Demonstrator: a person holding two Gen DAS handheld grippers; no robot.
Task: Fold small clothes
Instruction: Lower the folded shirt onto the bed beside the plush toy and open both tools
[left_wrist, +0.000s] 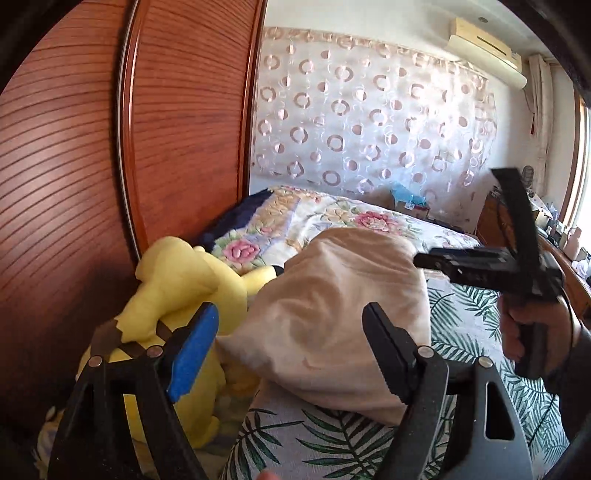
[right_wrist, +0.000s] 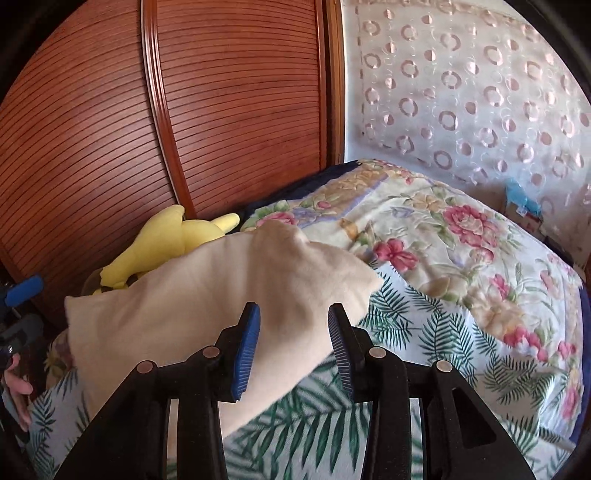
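Hovering over the bed, you have both tools up off the beige garment (right_wrist: 207, 295), and neither one grips it. That cloth is your landmark: it sits bunched in a soft rounded heap on the leaf-print sheet (right_wrist: 424, 332), with the yellow plush toy (right_wrist: 166, 240) just behind it against the wooden wardrobe door (right_wrist: 221, 110), and the floral quilt (right_wrist: 443, 229) beyond its far right corner.

Your left gripper (left_wrist: 288, 350) stands wide open, nothing between its fingers; the heap shows straight through the gap, a little ahead of the tips. Your right gripper (right_wrist: 293, 347) is parted about halfway, also empty, with the garment's near right edge lying just ahead of and below the blue pads (right_wrist: 245, 350). From the left view, the hand (left_wrist: 535, 332) holding the right tool hangs to the right of the cloth, clear of it.

As for the step, it's hard to call: this lump fits a garment waiting to be spread flat, or a rough fold just let go. Either way, any next grasp needs a clean edge or corner, and none shows plainly.
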